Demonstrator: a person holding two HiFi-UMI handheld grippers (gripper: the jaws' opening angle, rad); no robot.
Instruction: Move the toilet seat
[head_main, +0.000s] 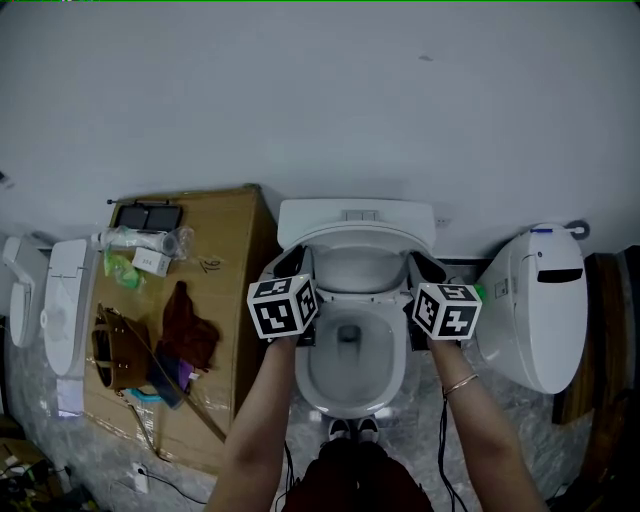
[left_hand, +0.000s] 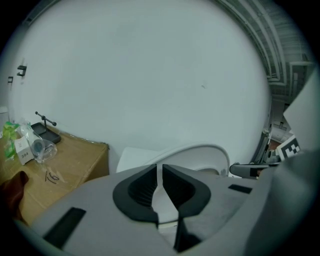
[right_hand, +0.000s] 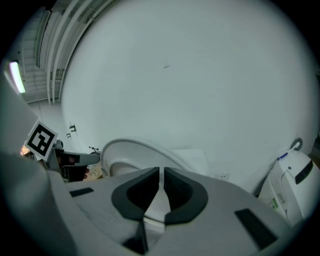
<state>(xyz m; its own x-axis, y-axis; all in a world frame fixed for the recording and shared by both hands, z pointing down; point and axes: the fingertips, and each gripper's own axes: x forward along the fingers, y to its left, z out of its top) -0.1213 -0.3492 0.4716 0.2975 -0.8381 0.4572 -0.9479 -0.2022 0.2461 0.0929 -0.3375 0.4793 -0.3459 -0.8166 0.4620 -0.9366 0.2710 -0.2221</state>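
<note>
A white toilet (head_main: 352, 385) stands against the wall, its tank (head_main: 355, 212) behind the bowl. The toilet seat (head_main: 358, 236) is tilted up off the bowl, about halfway raised. My left gripper (head_main: 292, 263) grips the seat's left edge and my right gripper (head_main: 424, 265) its right edge. In the left gripper view the pads of that gripper (left_hand: 160, 170) are nearly together on a thin white edge, and the seat (left_hand: 200, 149) arches ahead. The right gripper view shows its gripper (right_hand: 161, 172) likewise pinching the seat (right_hand: 132, 146). The marker cubes hide part of both jaws in the head view.
A cardboard box (head_main: 225, 235) to the left carries a brown bag (head_main: 120, 345), dark red cloth and a plastic bottle. A second white toilet (head_main: 540, 305) stands close on the right, a white unit (head_main: 65, 305) at far left. The person's shoes (head_main: 350, 430) touch the bowl's front.
</note>
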